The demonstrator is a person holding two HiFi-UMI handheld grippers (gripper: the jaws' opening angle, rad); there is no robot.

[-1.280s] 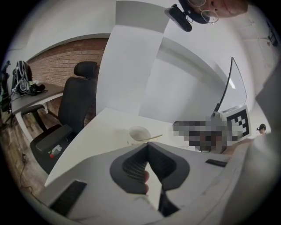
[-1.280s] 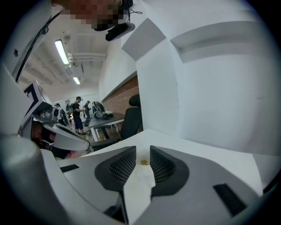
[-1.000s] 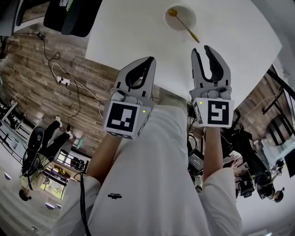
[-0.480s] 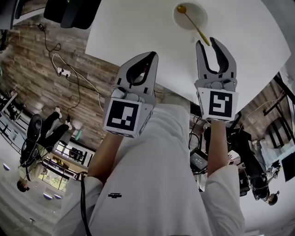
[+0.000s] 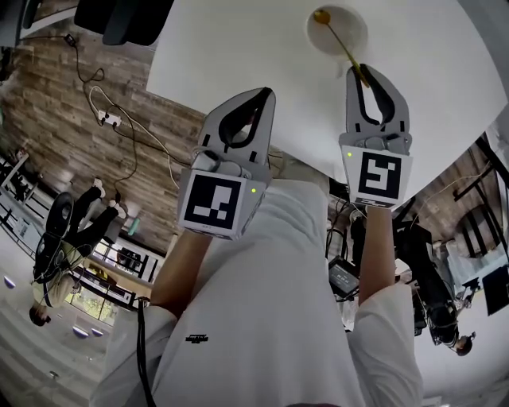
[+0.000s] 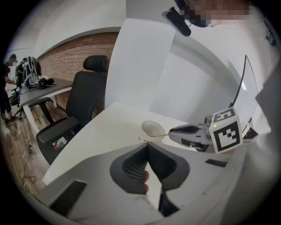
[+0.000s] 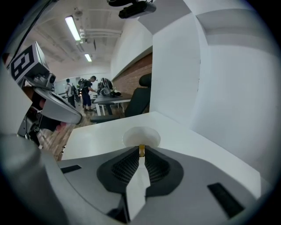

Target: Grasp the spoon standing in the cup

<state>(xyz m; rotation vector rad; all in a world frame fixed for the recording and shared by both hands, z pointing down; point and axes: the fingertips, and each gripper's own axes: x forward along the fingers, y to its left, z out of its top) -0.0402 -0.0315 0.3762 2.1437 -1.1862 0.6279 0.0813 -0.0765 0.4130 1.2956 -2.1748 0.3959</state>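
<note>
A white cup stands on the white table with a gold spoon leaning in it, handle toward me. My right gripper has its tips at the handle's end and its jaws are closing, pinching the gold handle just short of the cup. My left gripper hovers shut over the table's near edge, left of the cup, holding nothing. The left gripper view shows the cup, the thin handle and the right gripper on it.
A black office chair stands at the table's left side. A power strip with cables lies on the wooden floor. A white partition rises behind the table. People stand at far desks.
My right gripper moved forward to the spoon handle and its wide-open jaws came together on the handle's end. The left gripper stayed about where it was.
</note>
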